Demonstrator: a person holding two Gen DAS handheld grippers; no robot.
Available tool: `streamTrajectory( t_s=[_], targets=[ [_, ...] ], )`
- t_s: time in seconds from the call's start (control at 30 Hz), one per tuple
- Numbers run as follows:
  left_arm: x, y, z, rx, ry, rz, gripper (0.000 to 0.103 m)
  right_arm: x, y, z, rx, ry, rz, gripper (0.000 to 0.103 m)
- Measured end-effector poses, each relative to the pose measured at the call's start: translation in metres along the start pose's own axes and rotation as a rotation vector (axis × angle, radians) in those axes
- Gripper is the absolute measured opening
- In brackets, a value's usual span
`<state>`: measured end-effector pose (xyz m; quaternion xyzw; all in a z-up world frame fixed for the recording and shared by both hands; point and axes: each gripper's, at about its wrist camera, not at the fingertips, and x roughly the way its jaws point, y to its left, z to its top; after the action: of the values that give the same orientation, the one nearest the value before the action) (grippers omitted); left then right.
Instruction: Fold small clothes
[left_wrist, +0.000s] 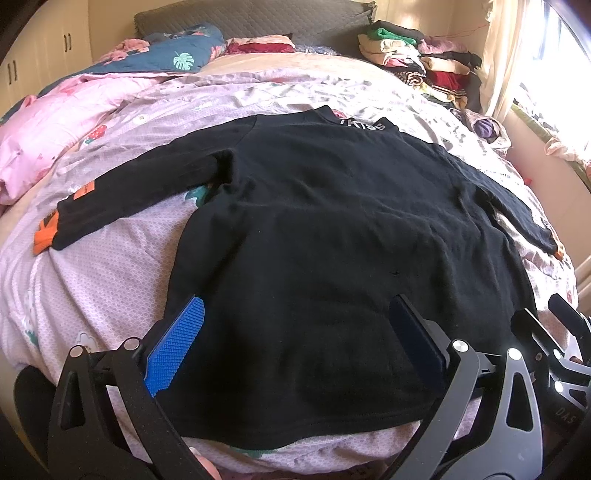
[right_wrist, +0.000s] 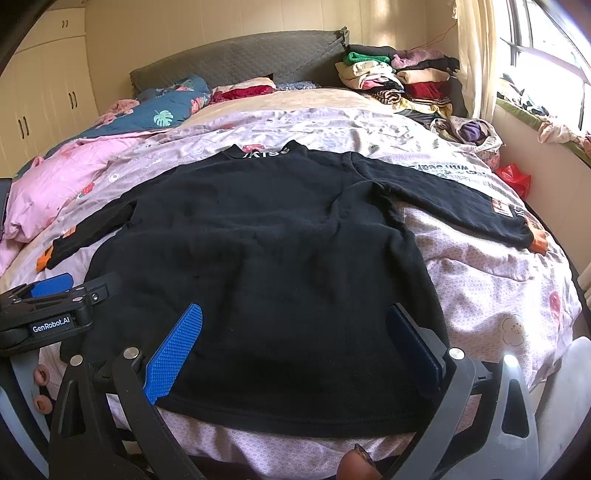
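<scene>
Two grippers sit at the near hem of one black long-sleeved knit sweater (left_wrist: 314, 229), which lies flat on the pink patterned bedsheet (left_wrist: 110, 266), spread with both sleeves out sideways. Long axis of the body runs straight away from both tools: hem nearest, collar with white lettering (left_wrist: 362, 124) at the far end.

Left gripper (left_wrist: 295, 343): jaws wide apart, nothing between them, blue textured pad (left_wrist: 177, 343) over the hem's left part. Right gripper (right_wrist: 295, 343): jaws equally wide, empty, over the hem's right part. Each tool frames cloth but neither has pinched it.

Sleeve with orange cuff (left_wrist: 46, 236) reaches out to the left, nearer the left gripper. Opposite sleeve with its orange cuff (right_wrist: 535, 240) reaches right, nearer the right gripper.

Judgement: a fold along the long axis, or a sleeve-in fold, suits this layout; each hand takes its own side.

Surroundings: pile of folded clothes (right_wrist: 399, 81) at the far right by the grey quilted headboard (right_wrist: 236, 59); crumpled pink quilt (left_wrist: 44, 147) at far left. Both lie well apart from the sweater. Nothing lies between tools and hem.
</scene>
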<state>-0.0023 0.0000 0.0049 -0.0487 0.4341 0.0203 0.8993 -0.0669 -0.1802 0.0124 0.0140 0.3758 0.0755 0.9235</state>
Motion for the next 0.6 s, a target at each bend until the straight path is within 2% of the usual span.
streamTrajectory(
  t_s=[0.6],
  targets=[
    [-0.0029,-0.0010,0.0008,0.008,-0.010,0.004,0.094,-0.0015,-0.0019,0.0018,0.004,-0.002,-0.001,0.099]
  ],
)
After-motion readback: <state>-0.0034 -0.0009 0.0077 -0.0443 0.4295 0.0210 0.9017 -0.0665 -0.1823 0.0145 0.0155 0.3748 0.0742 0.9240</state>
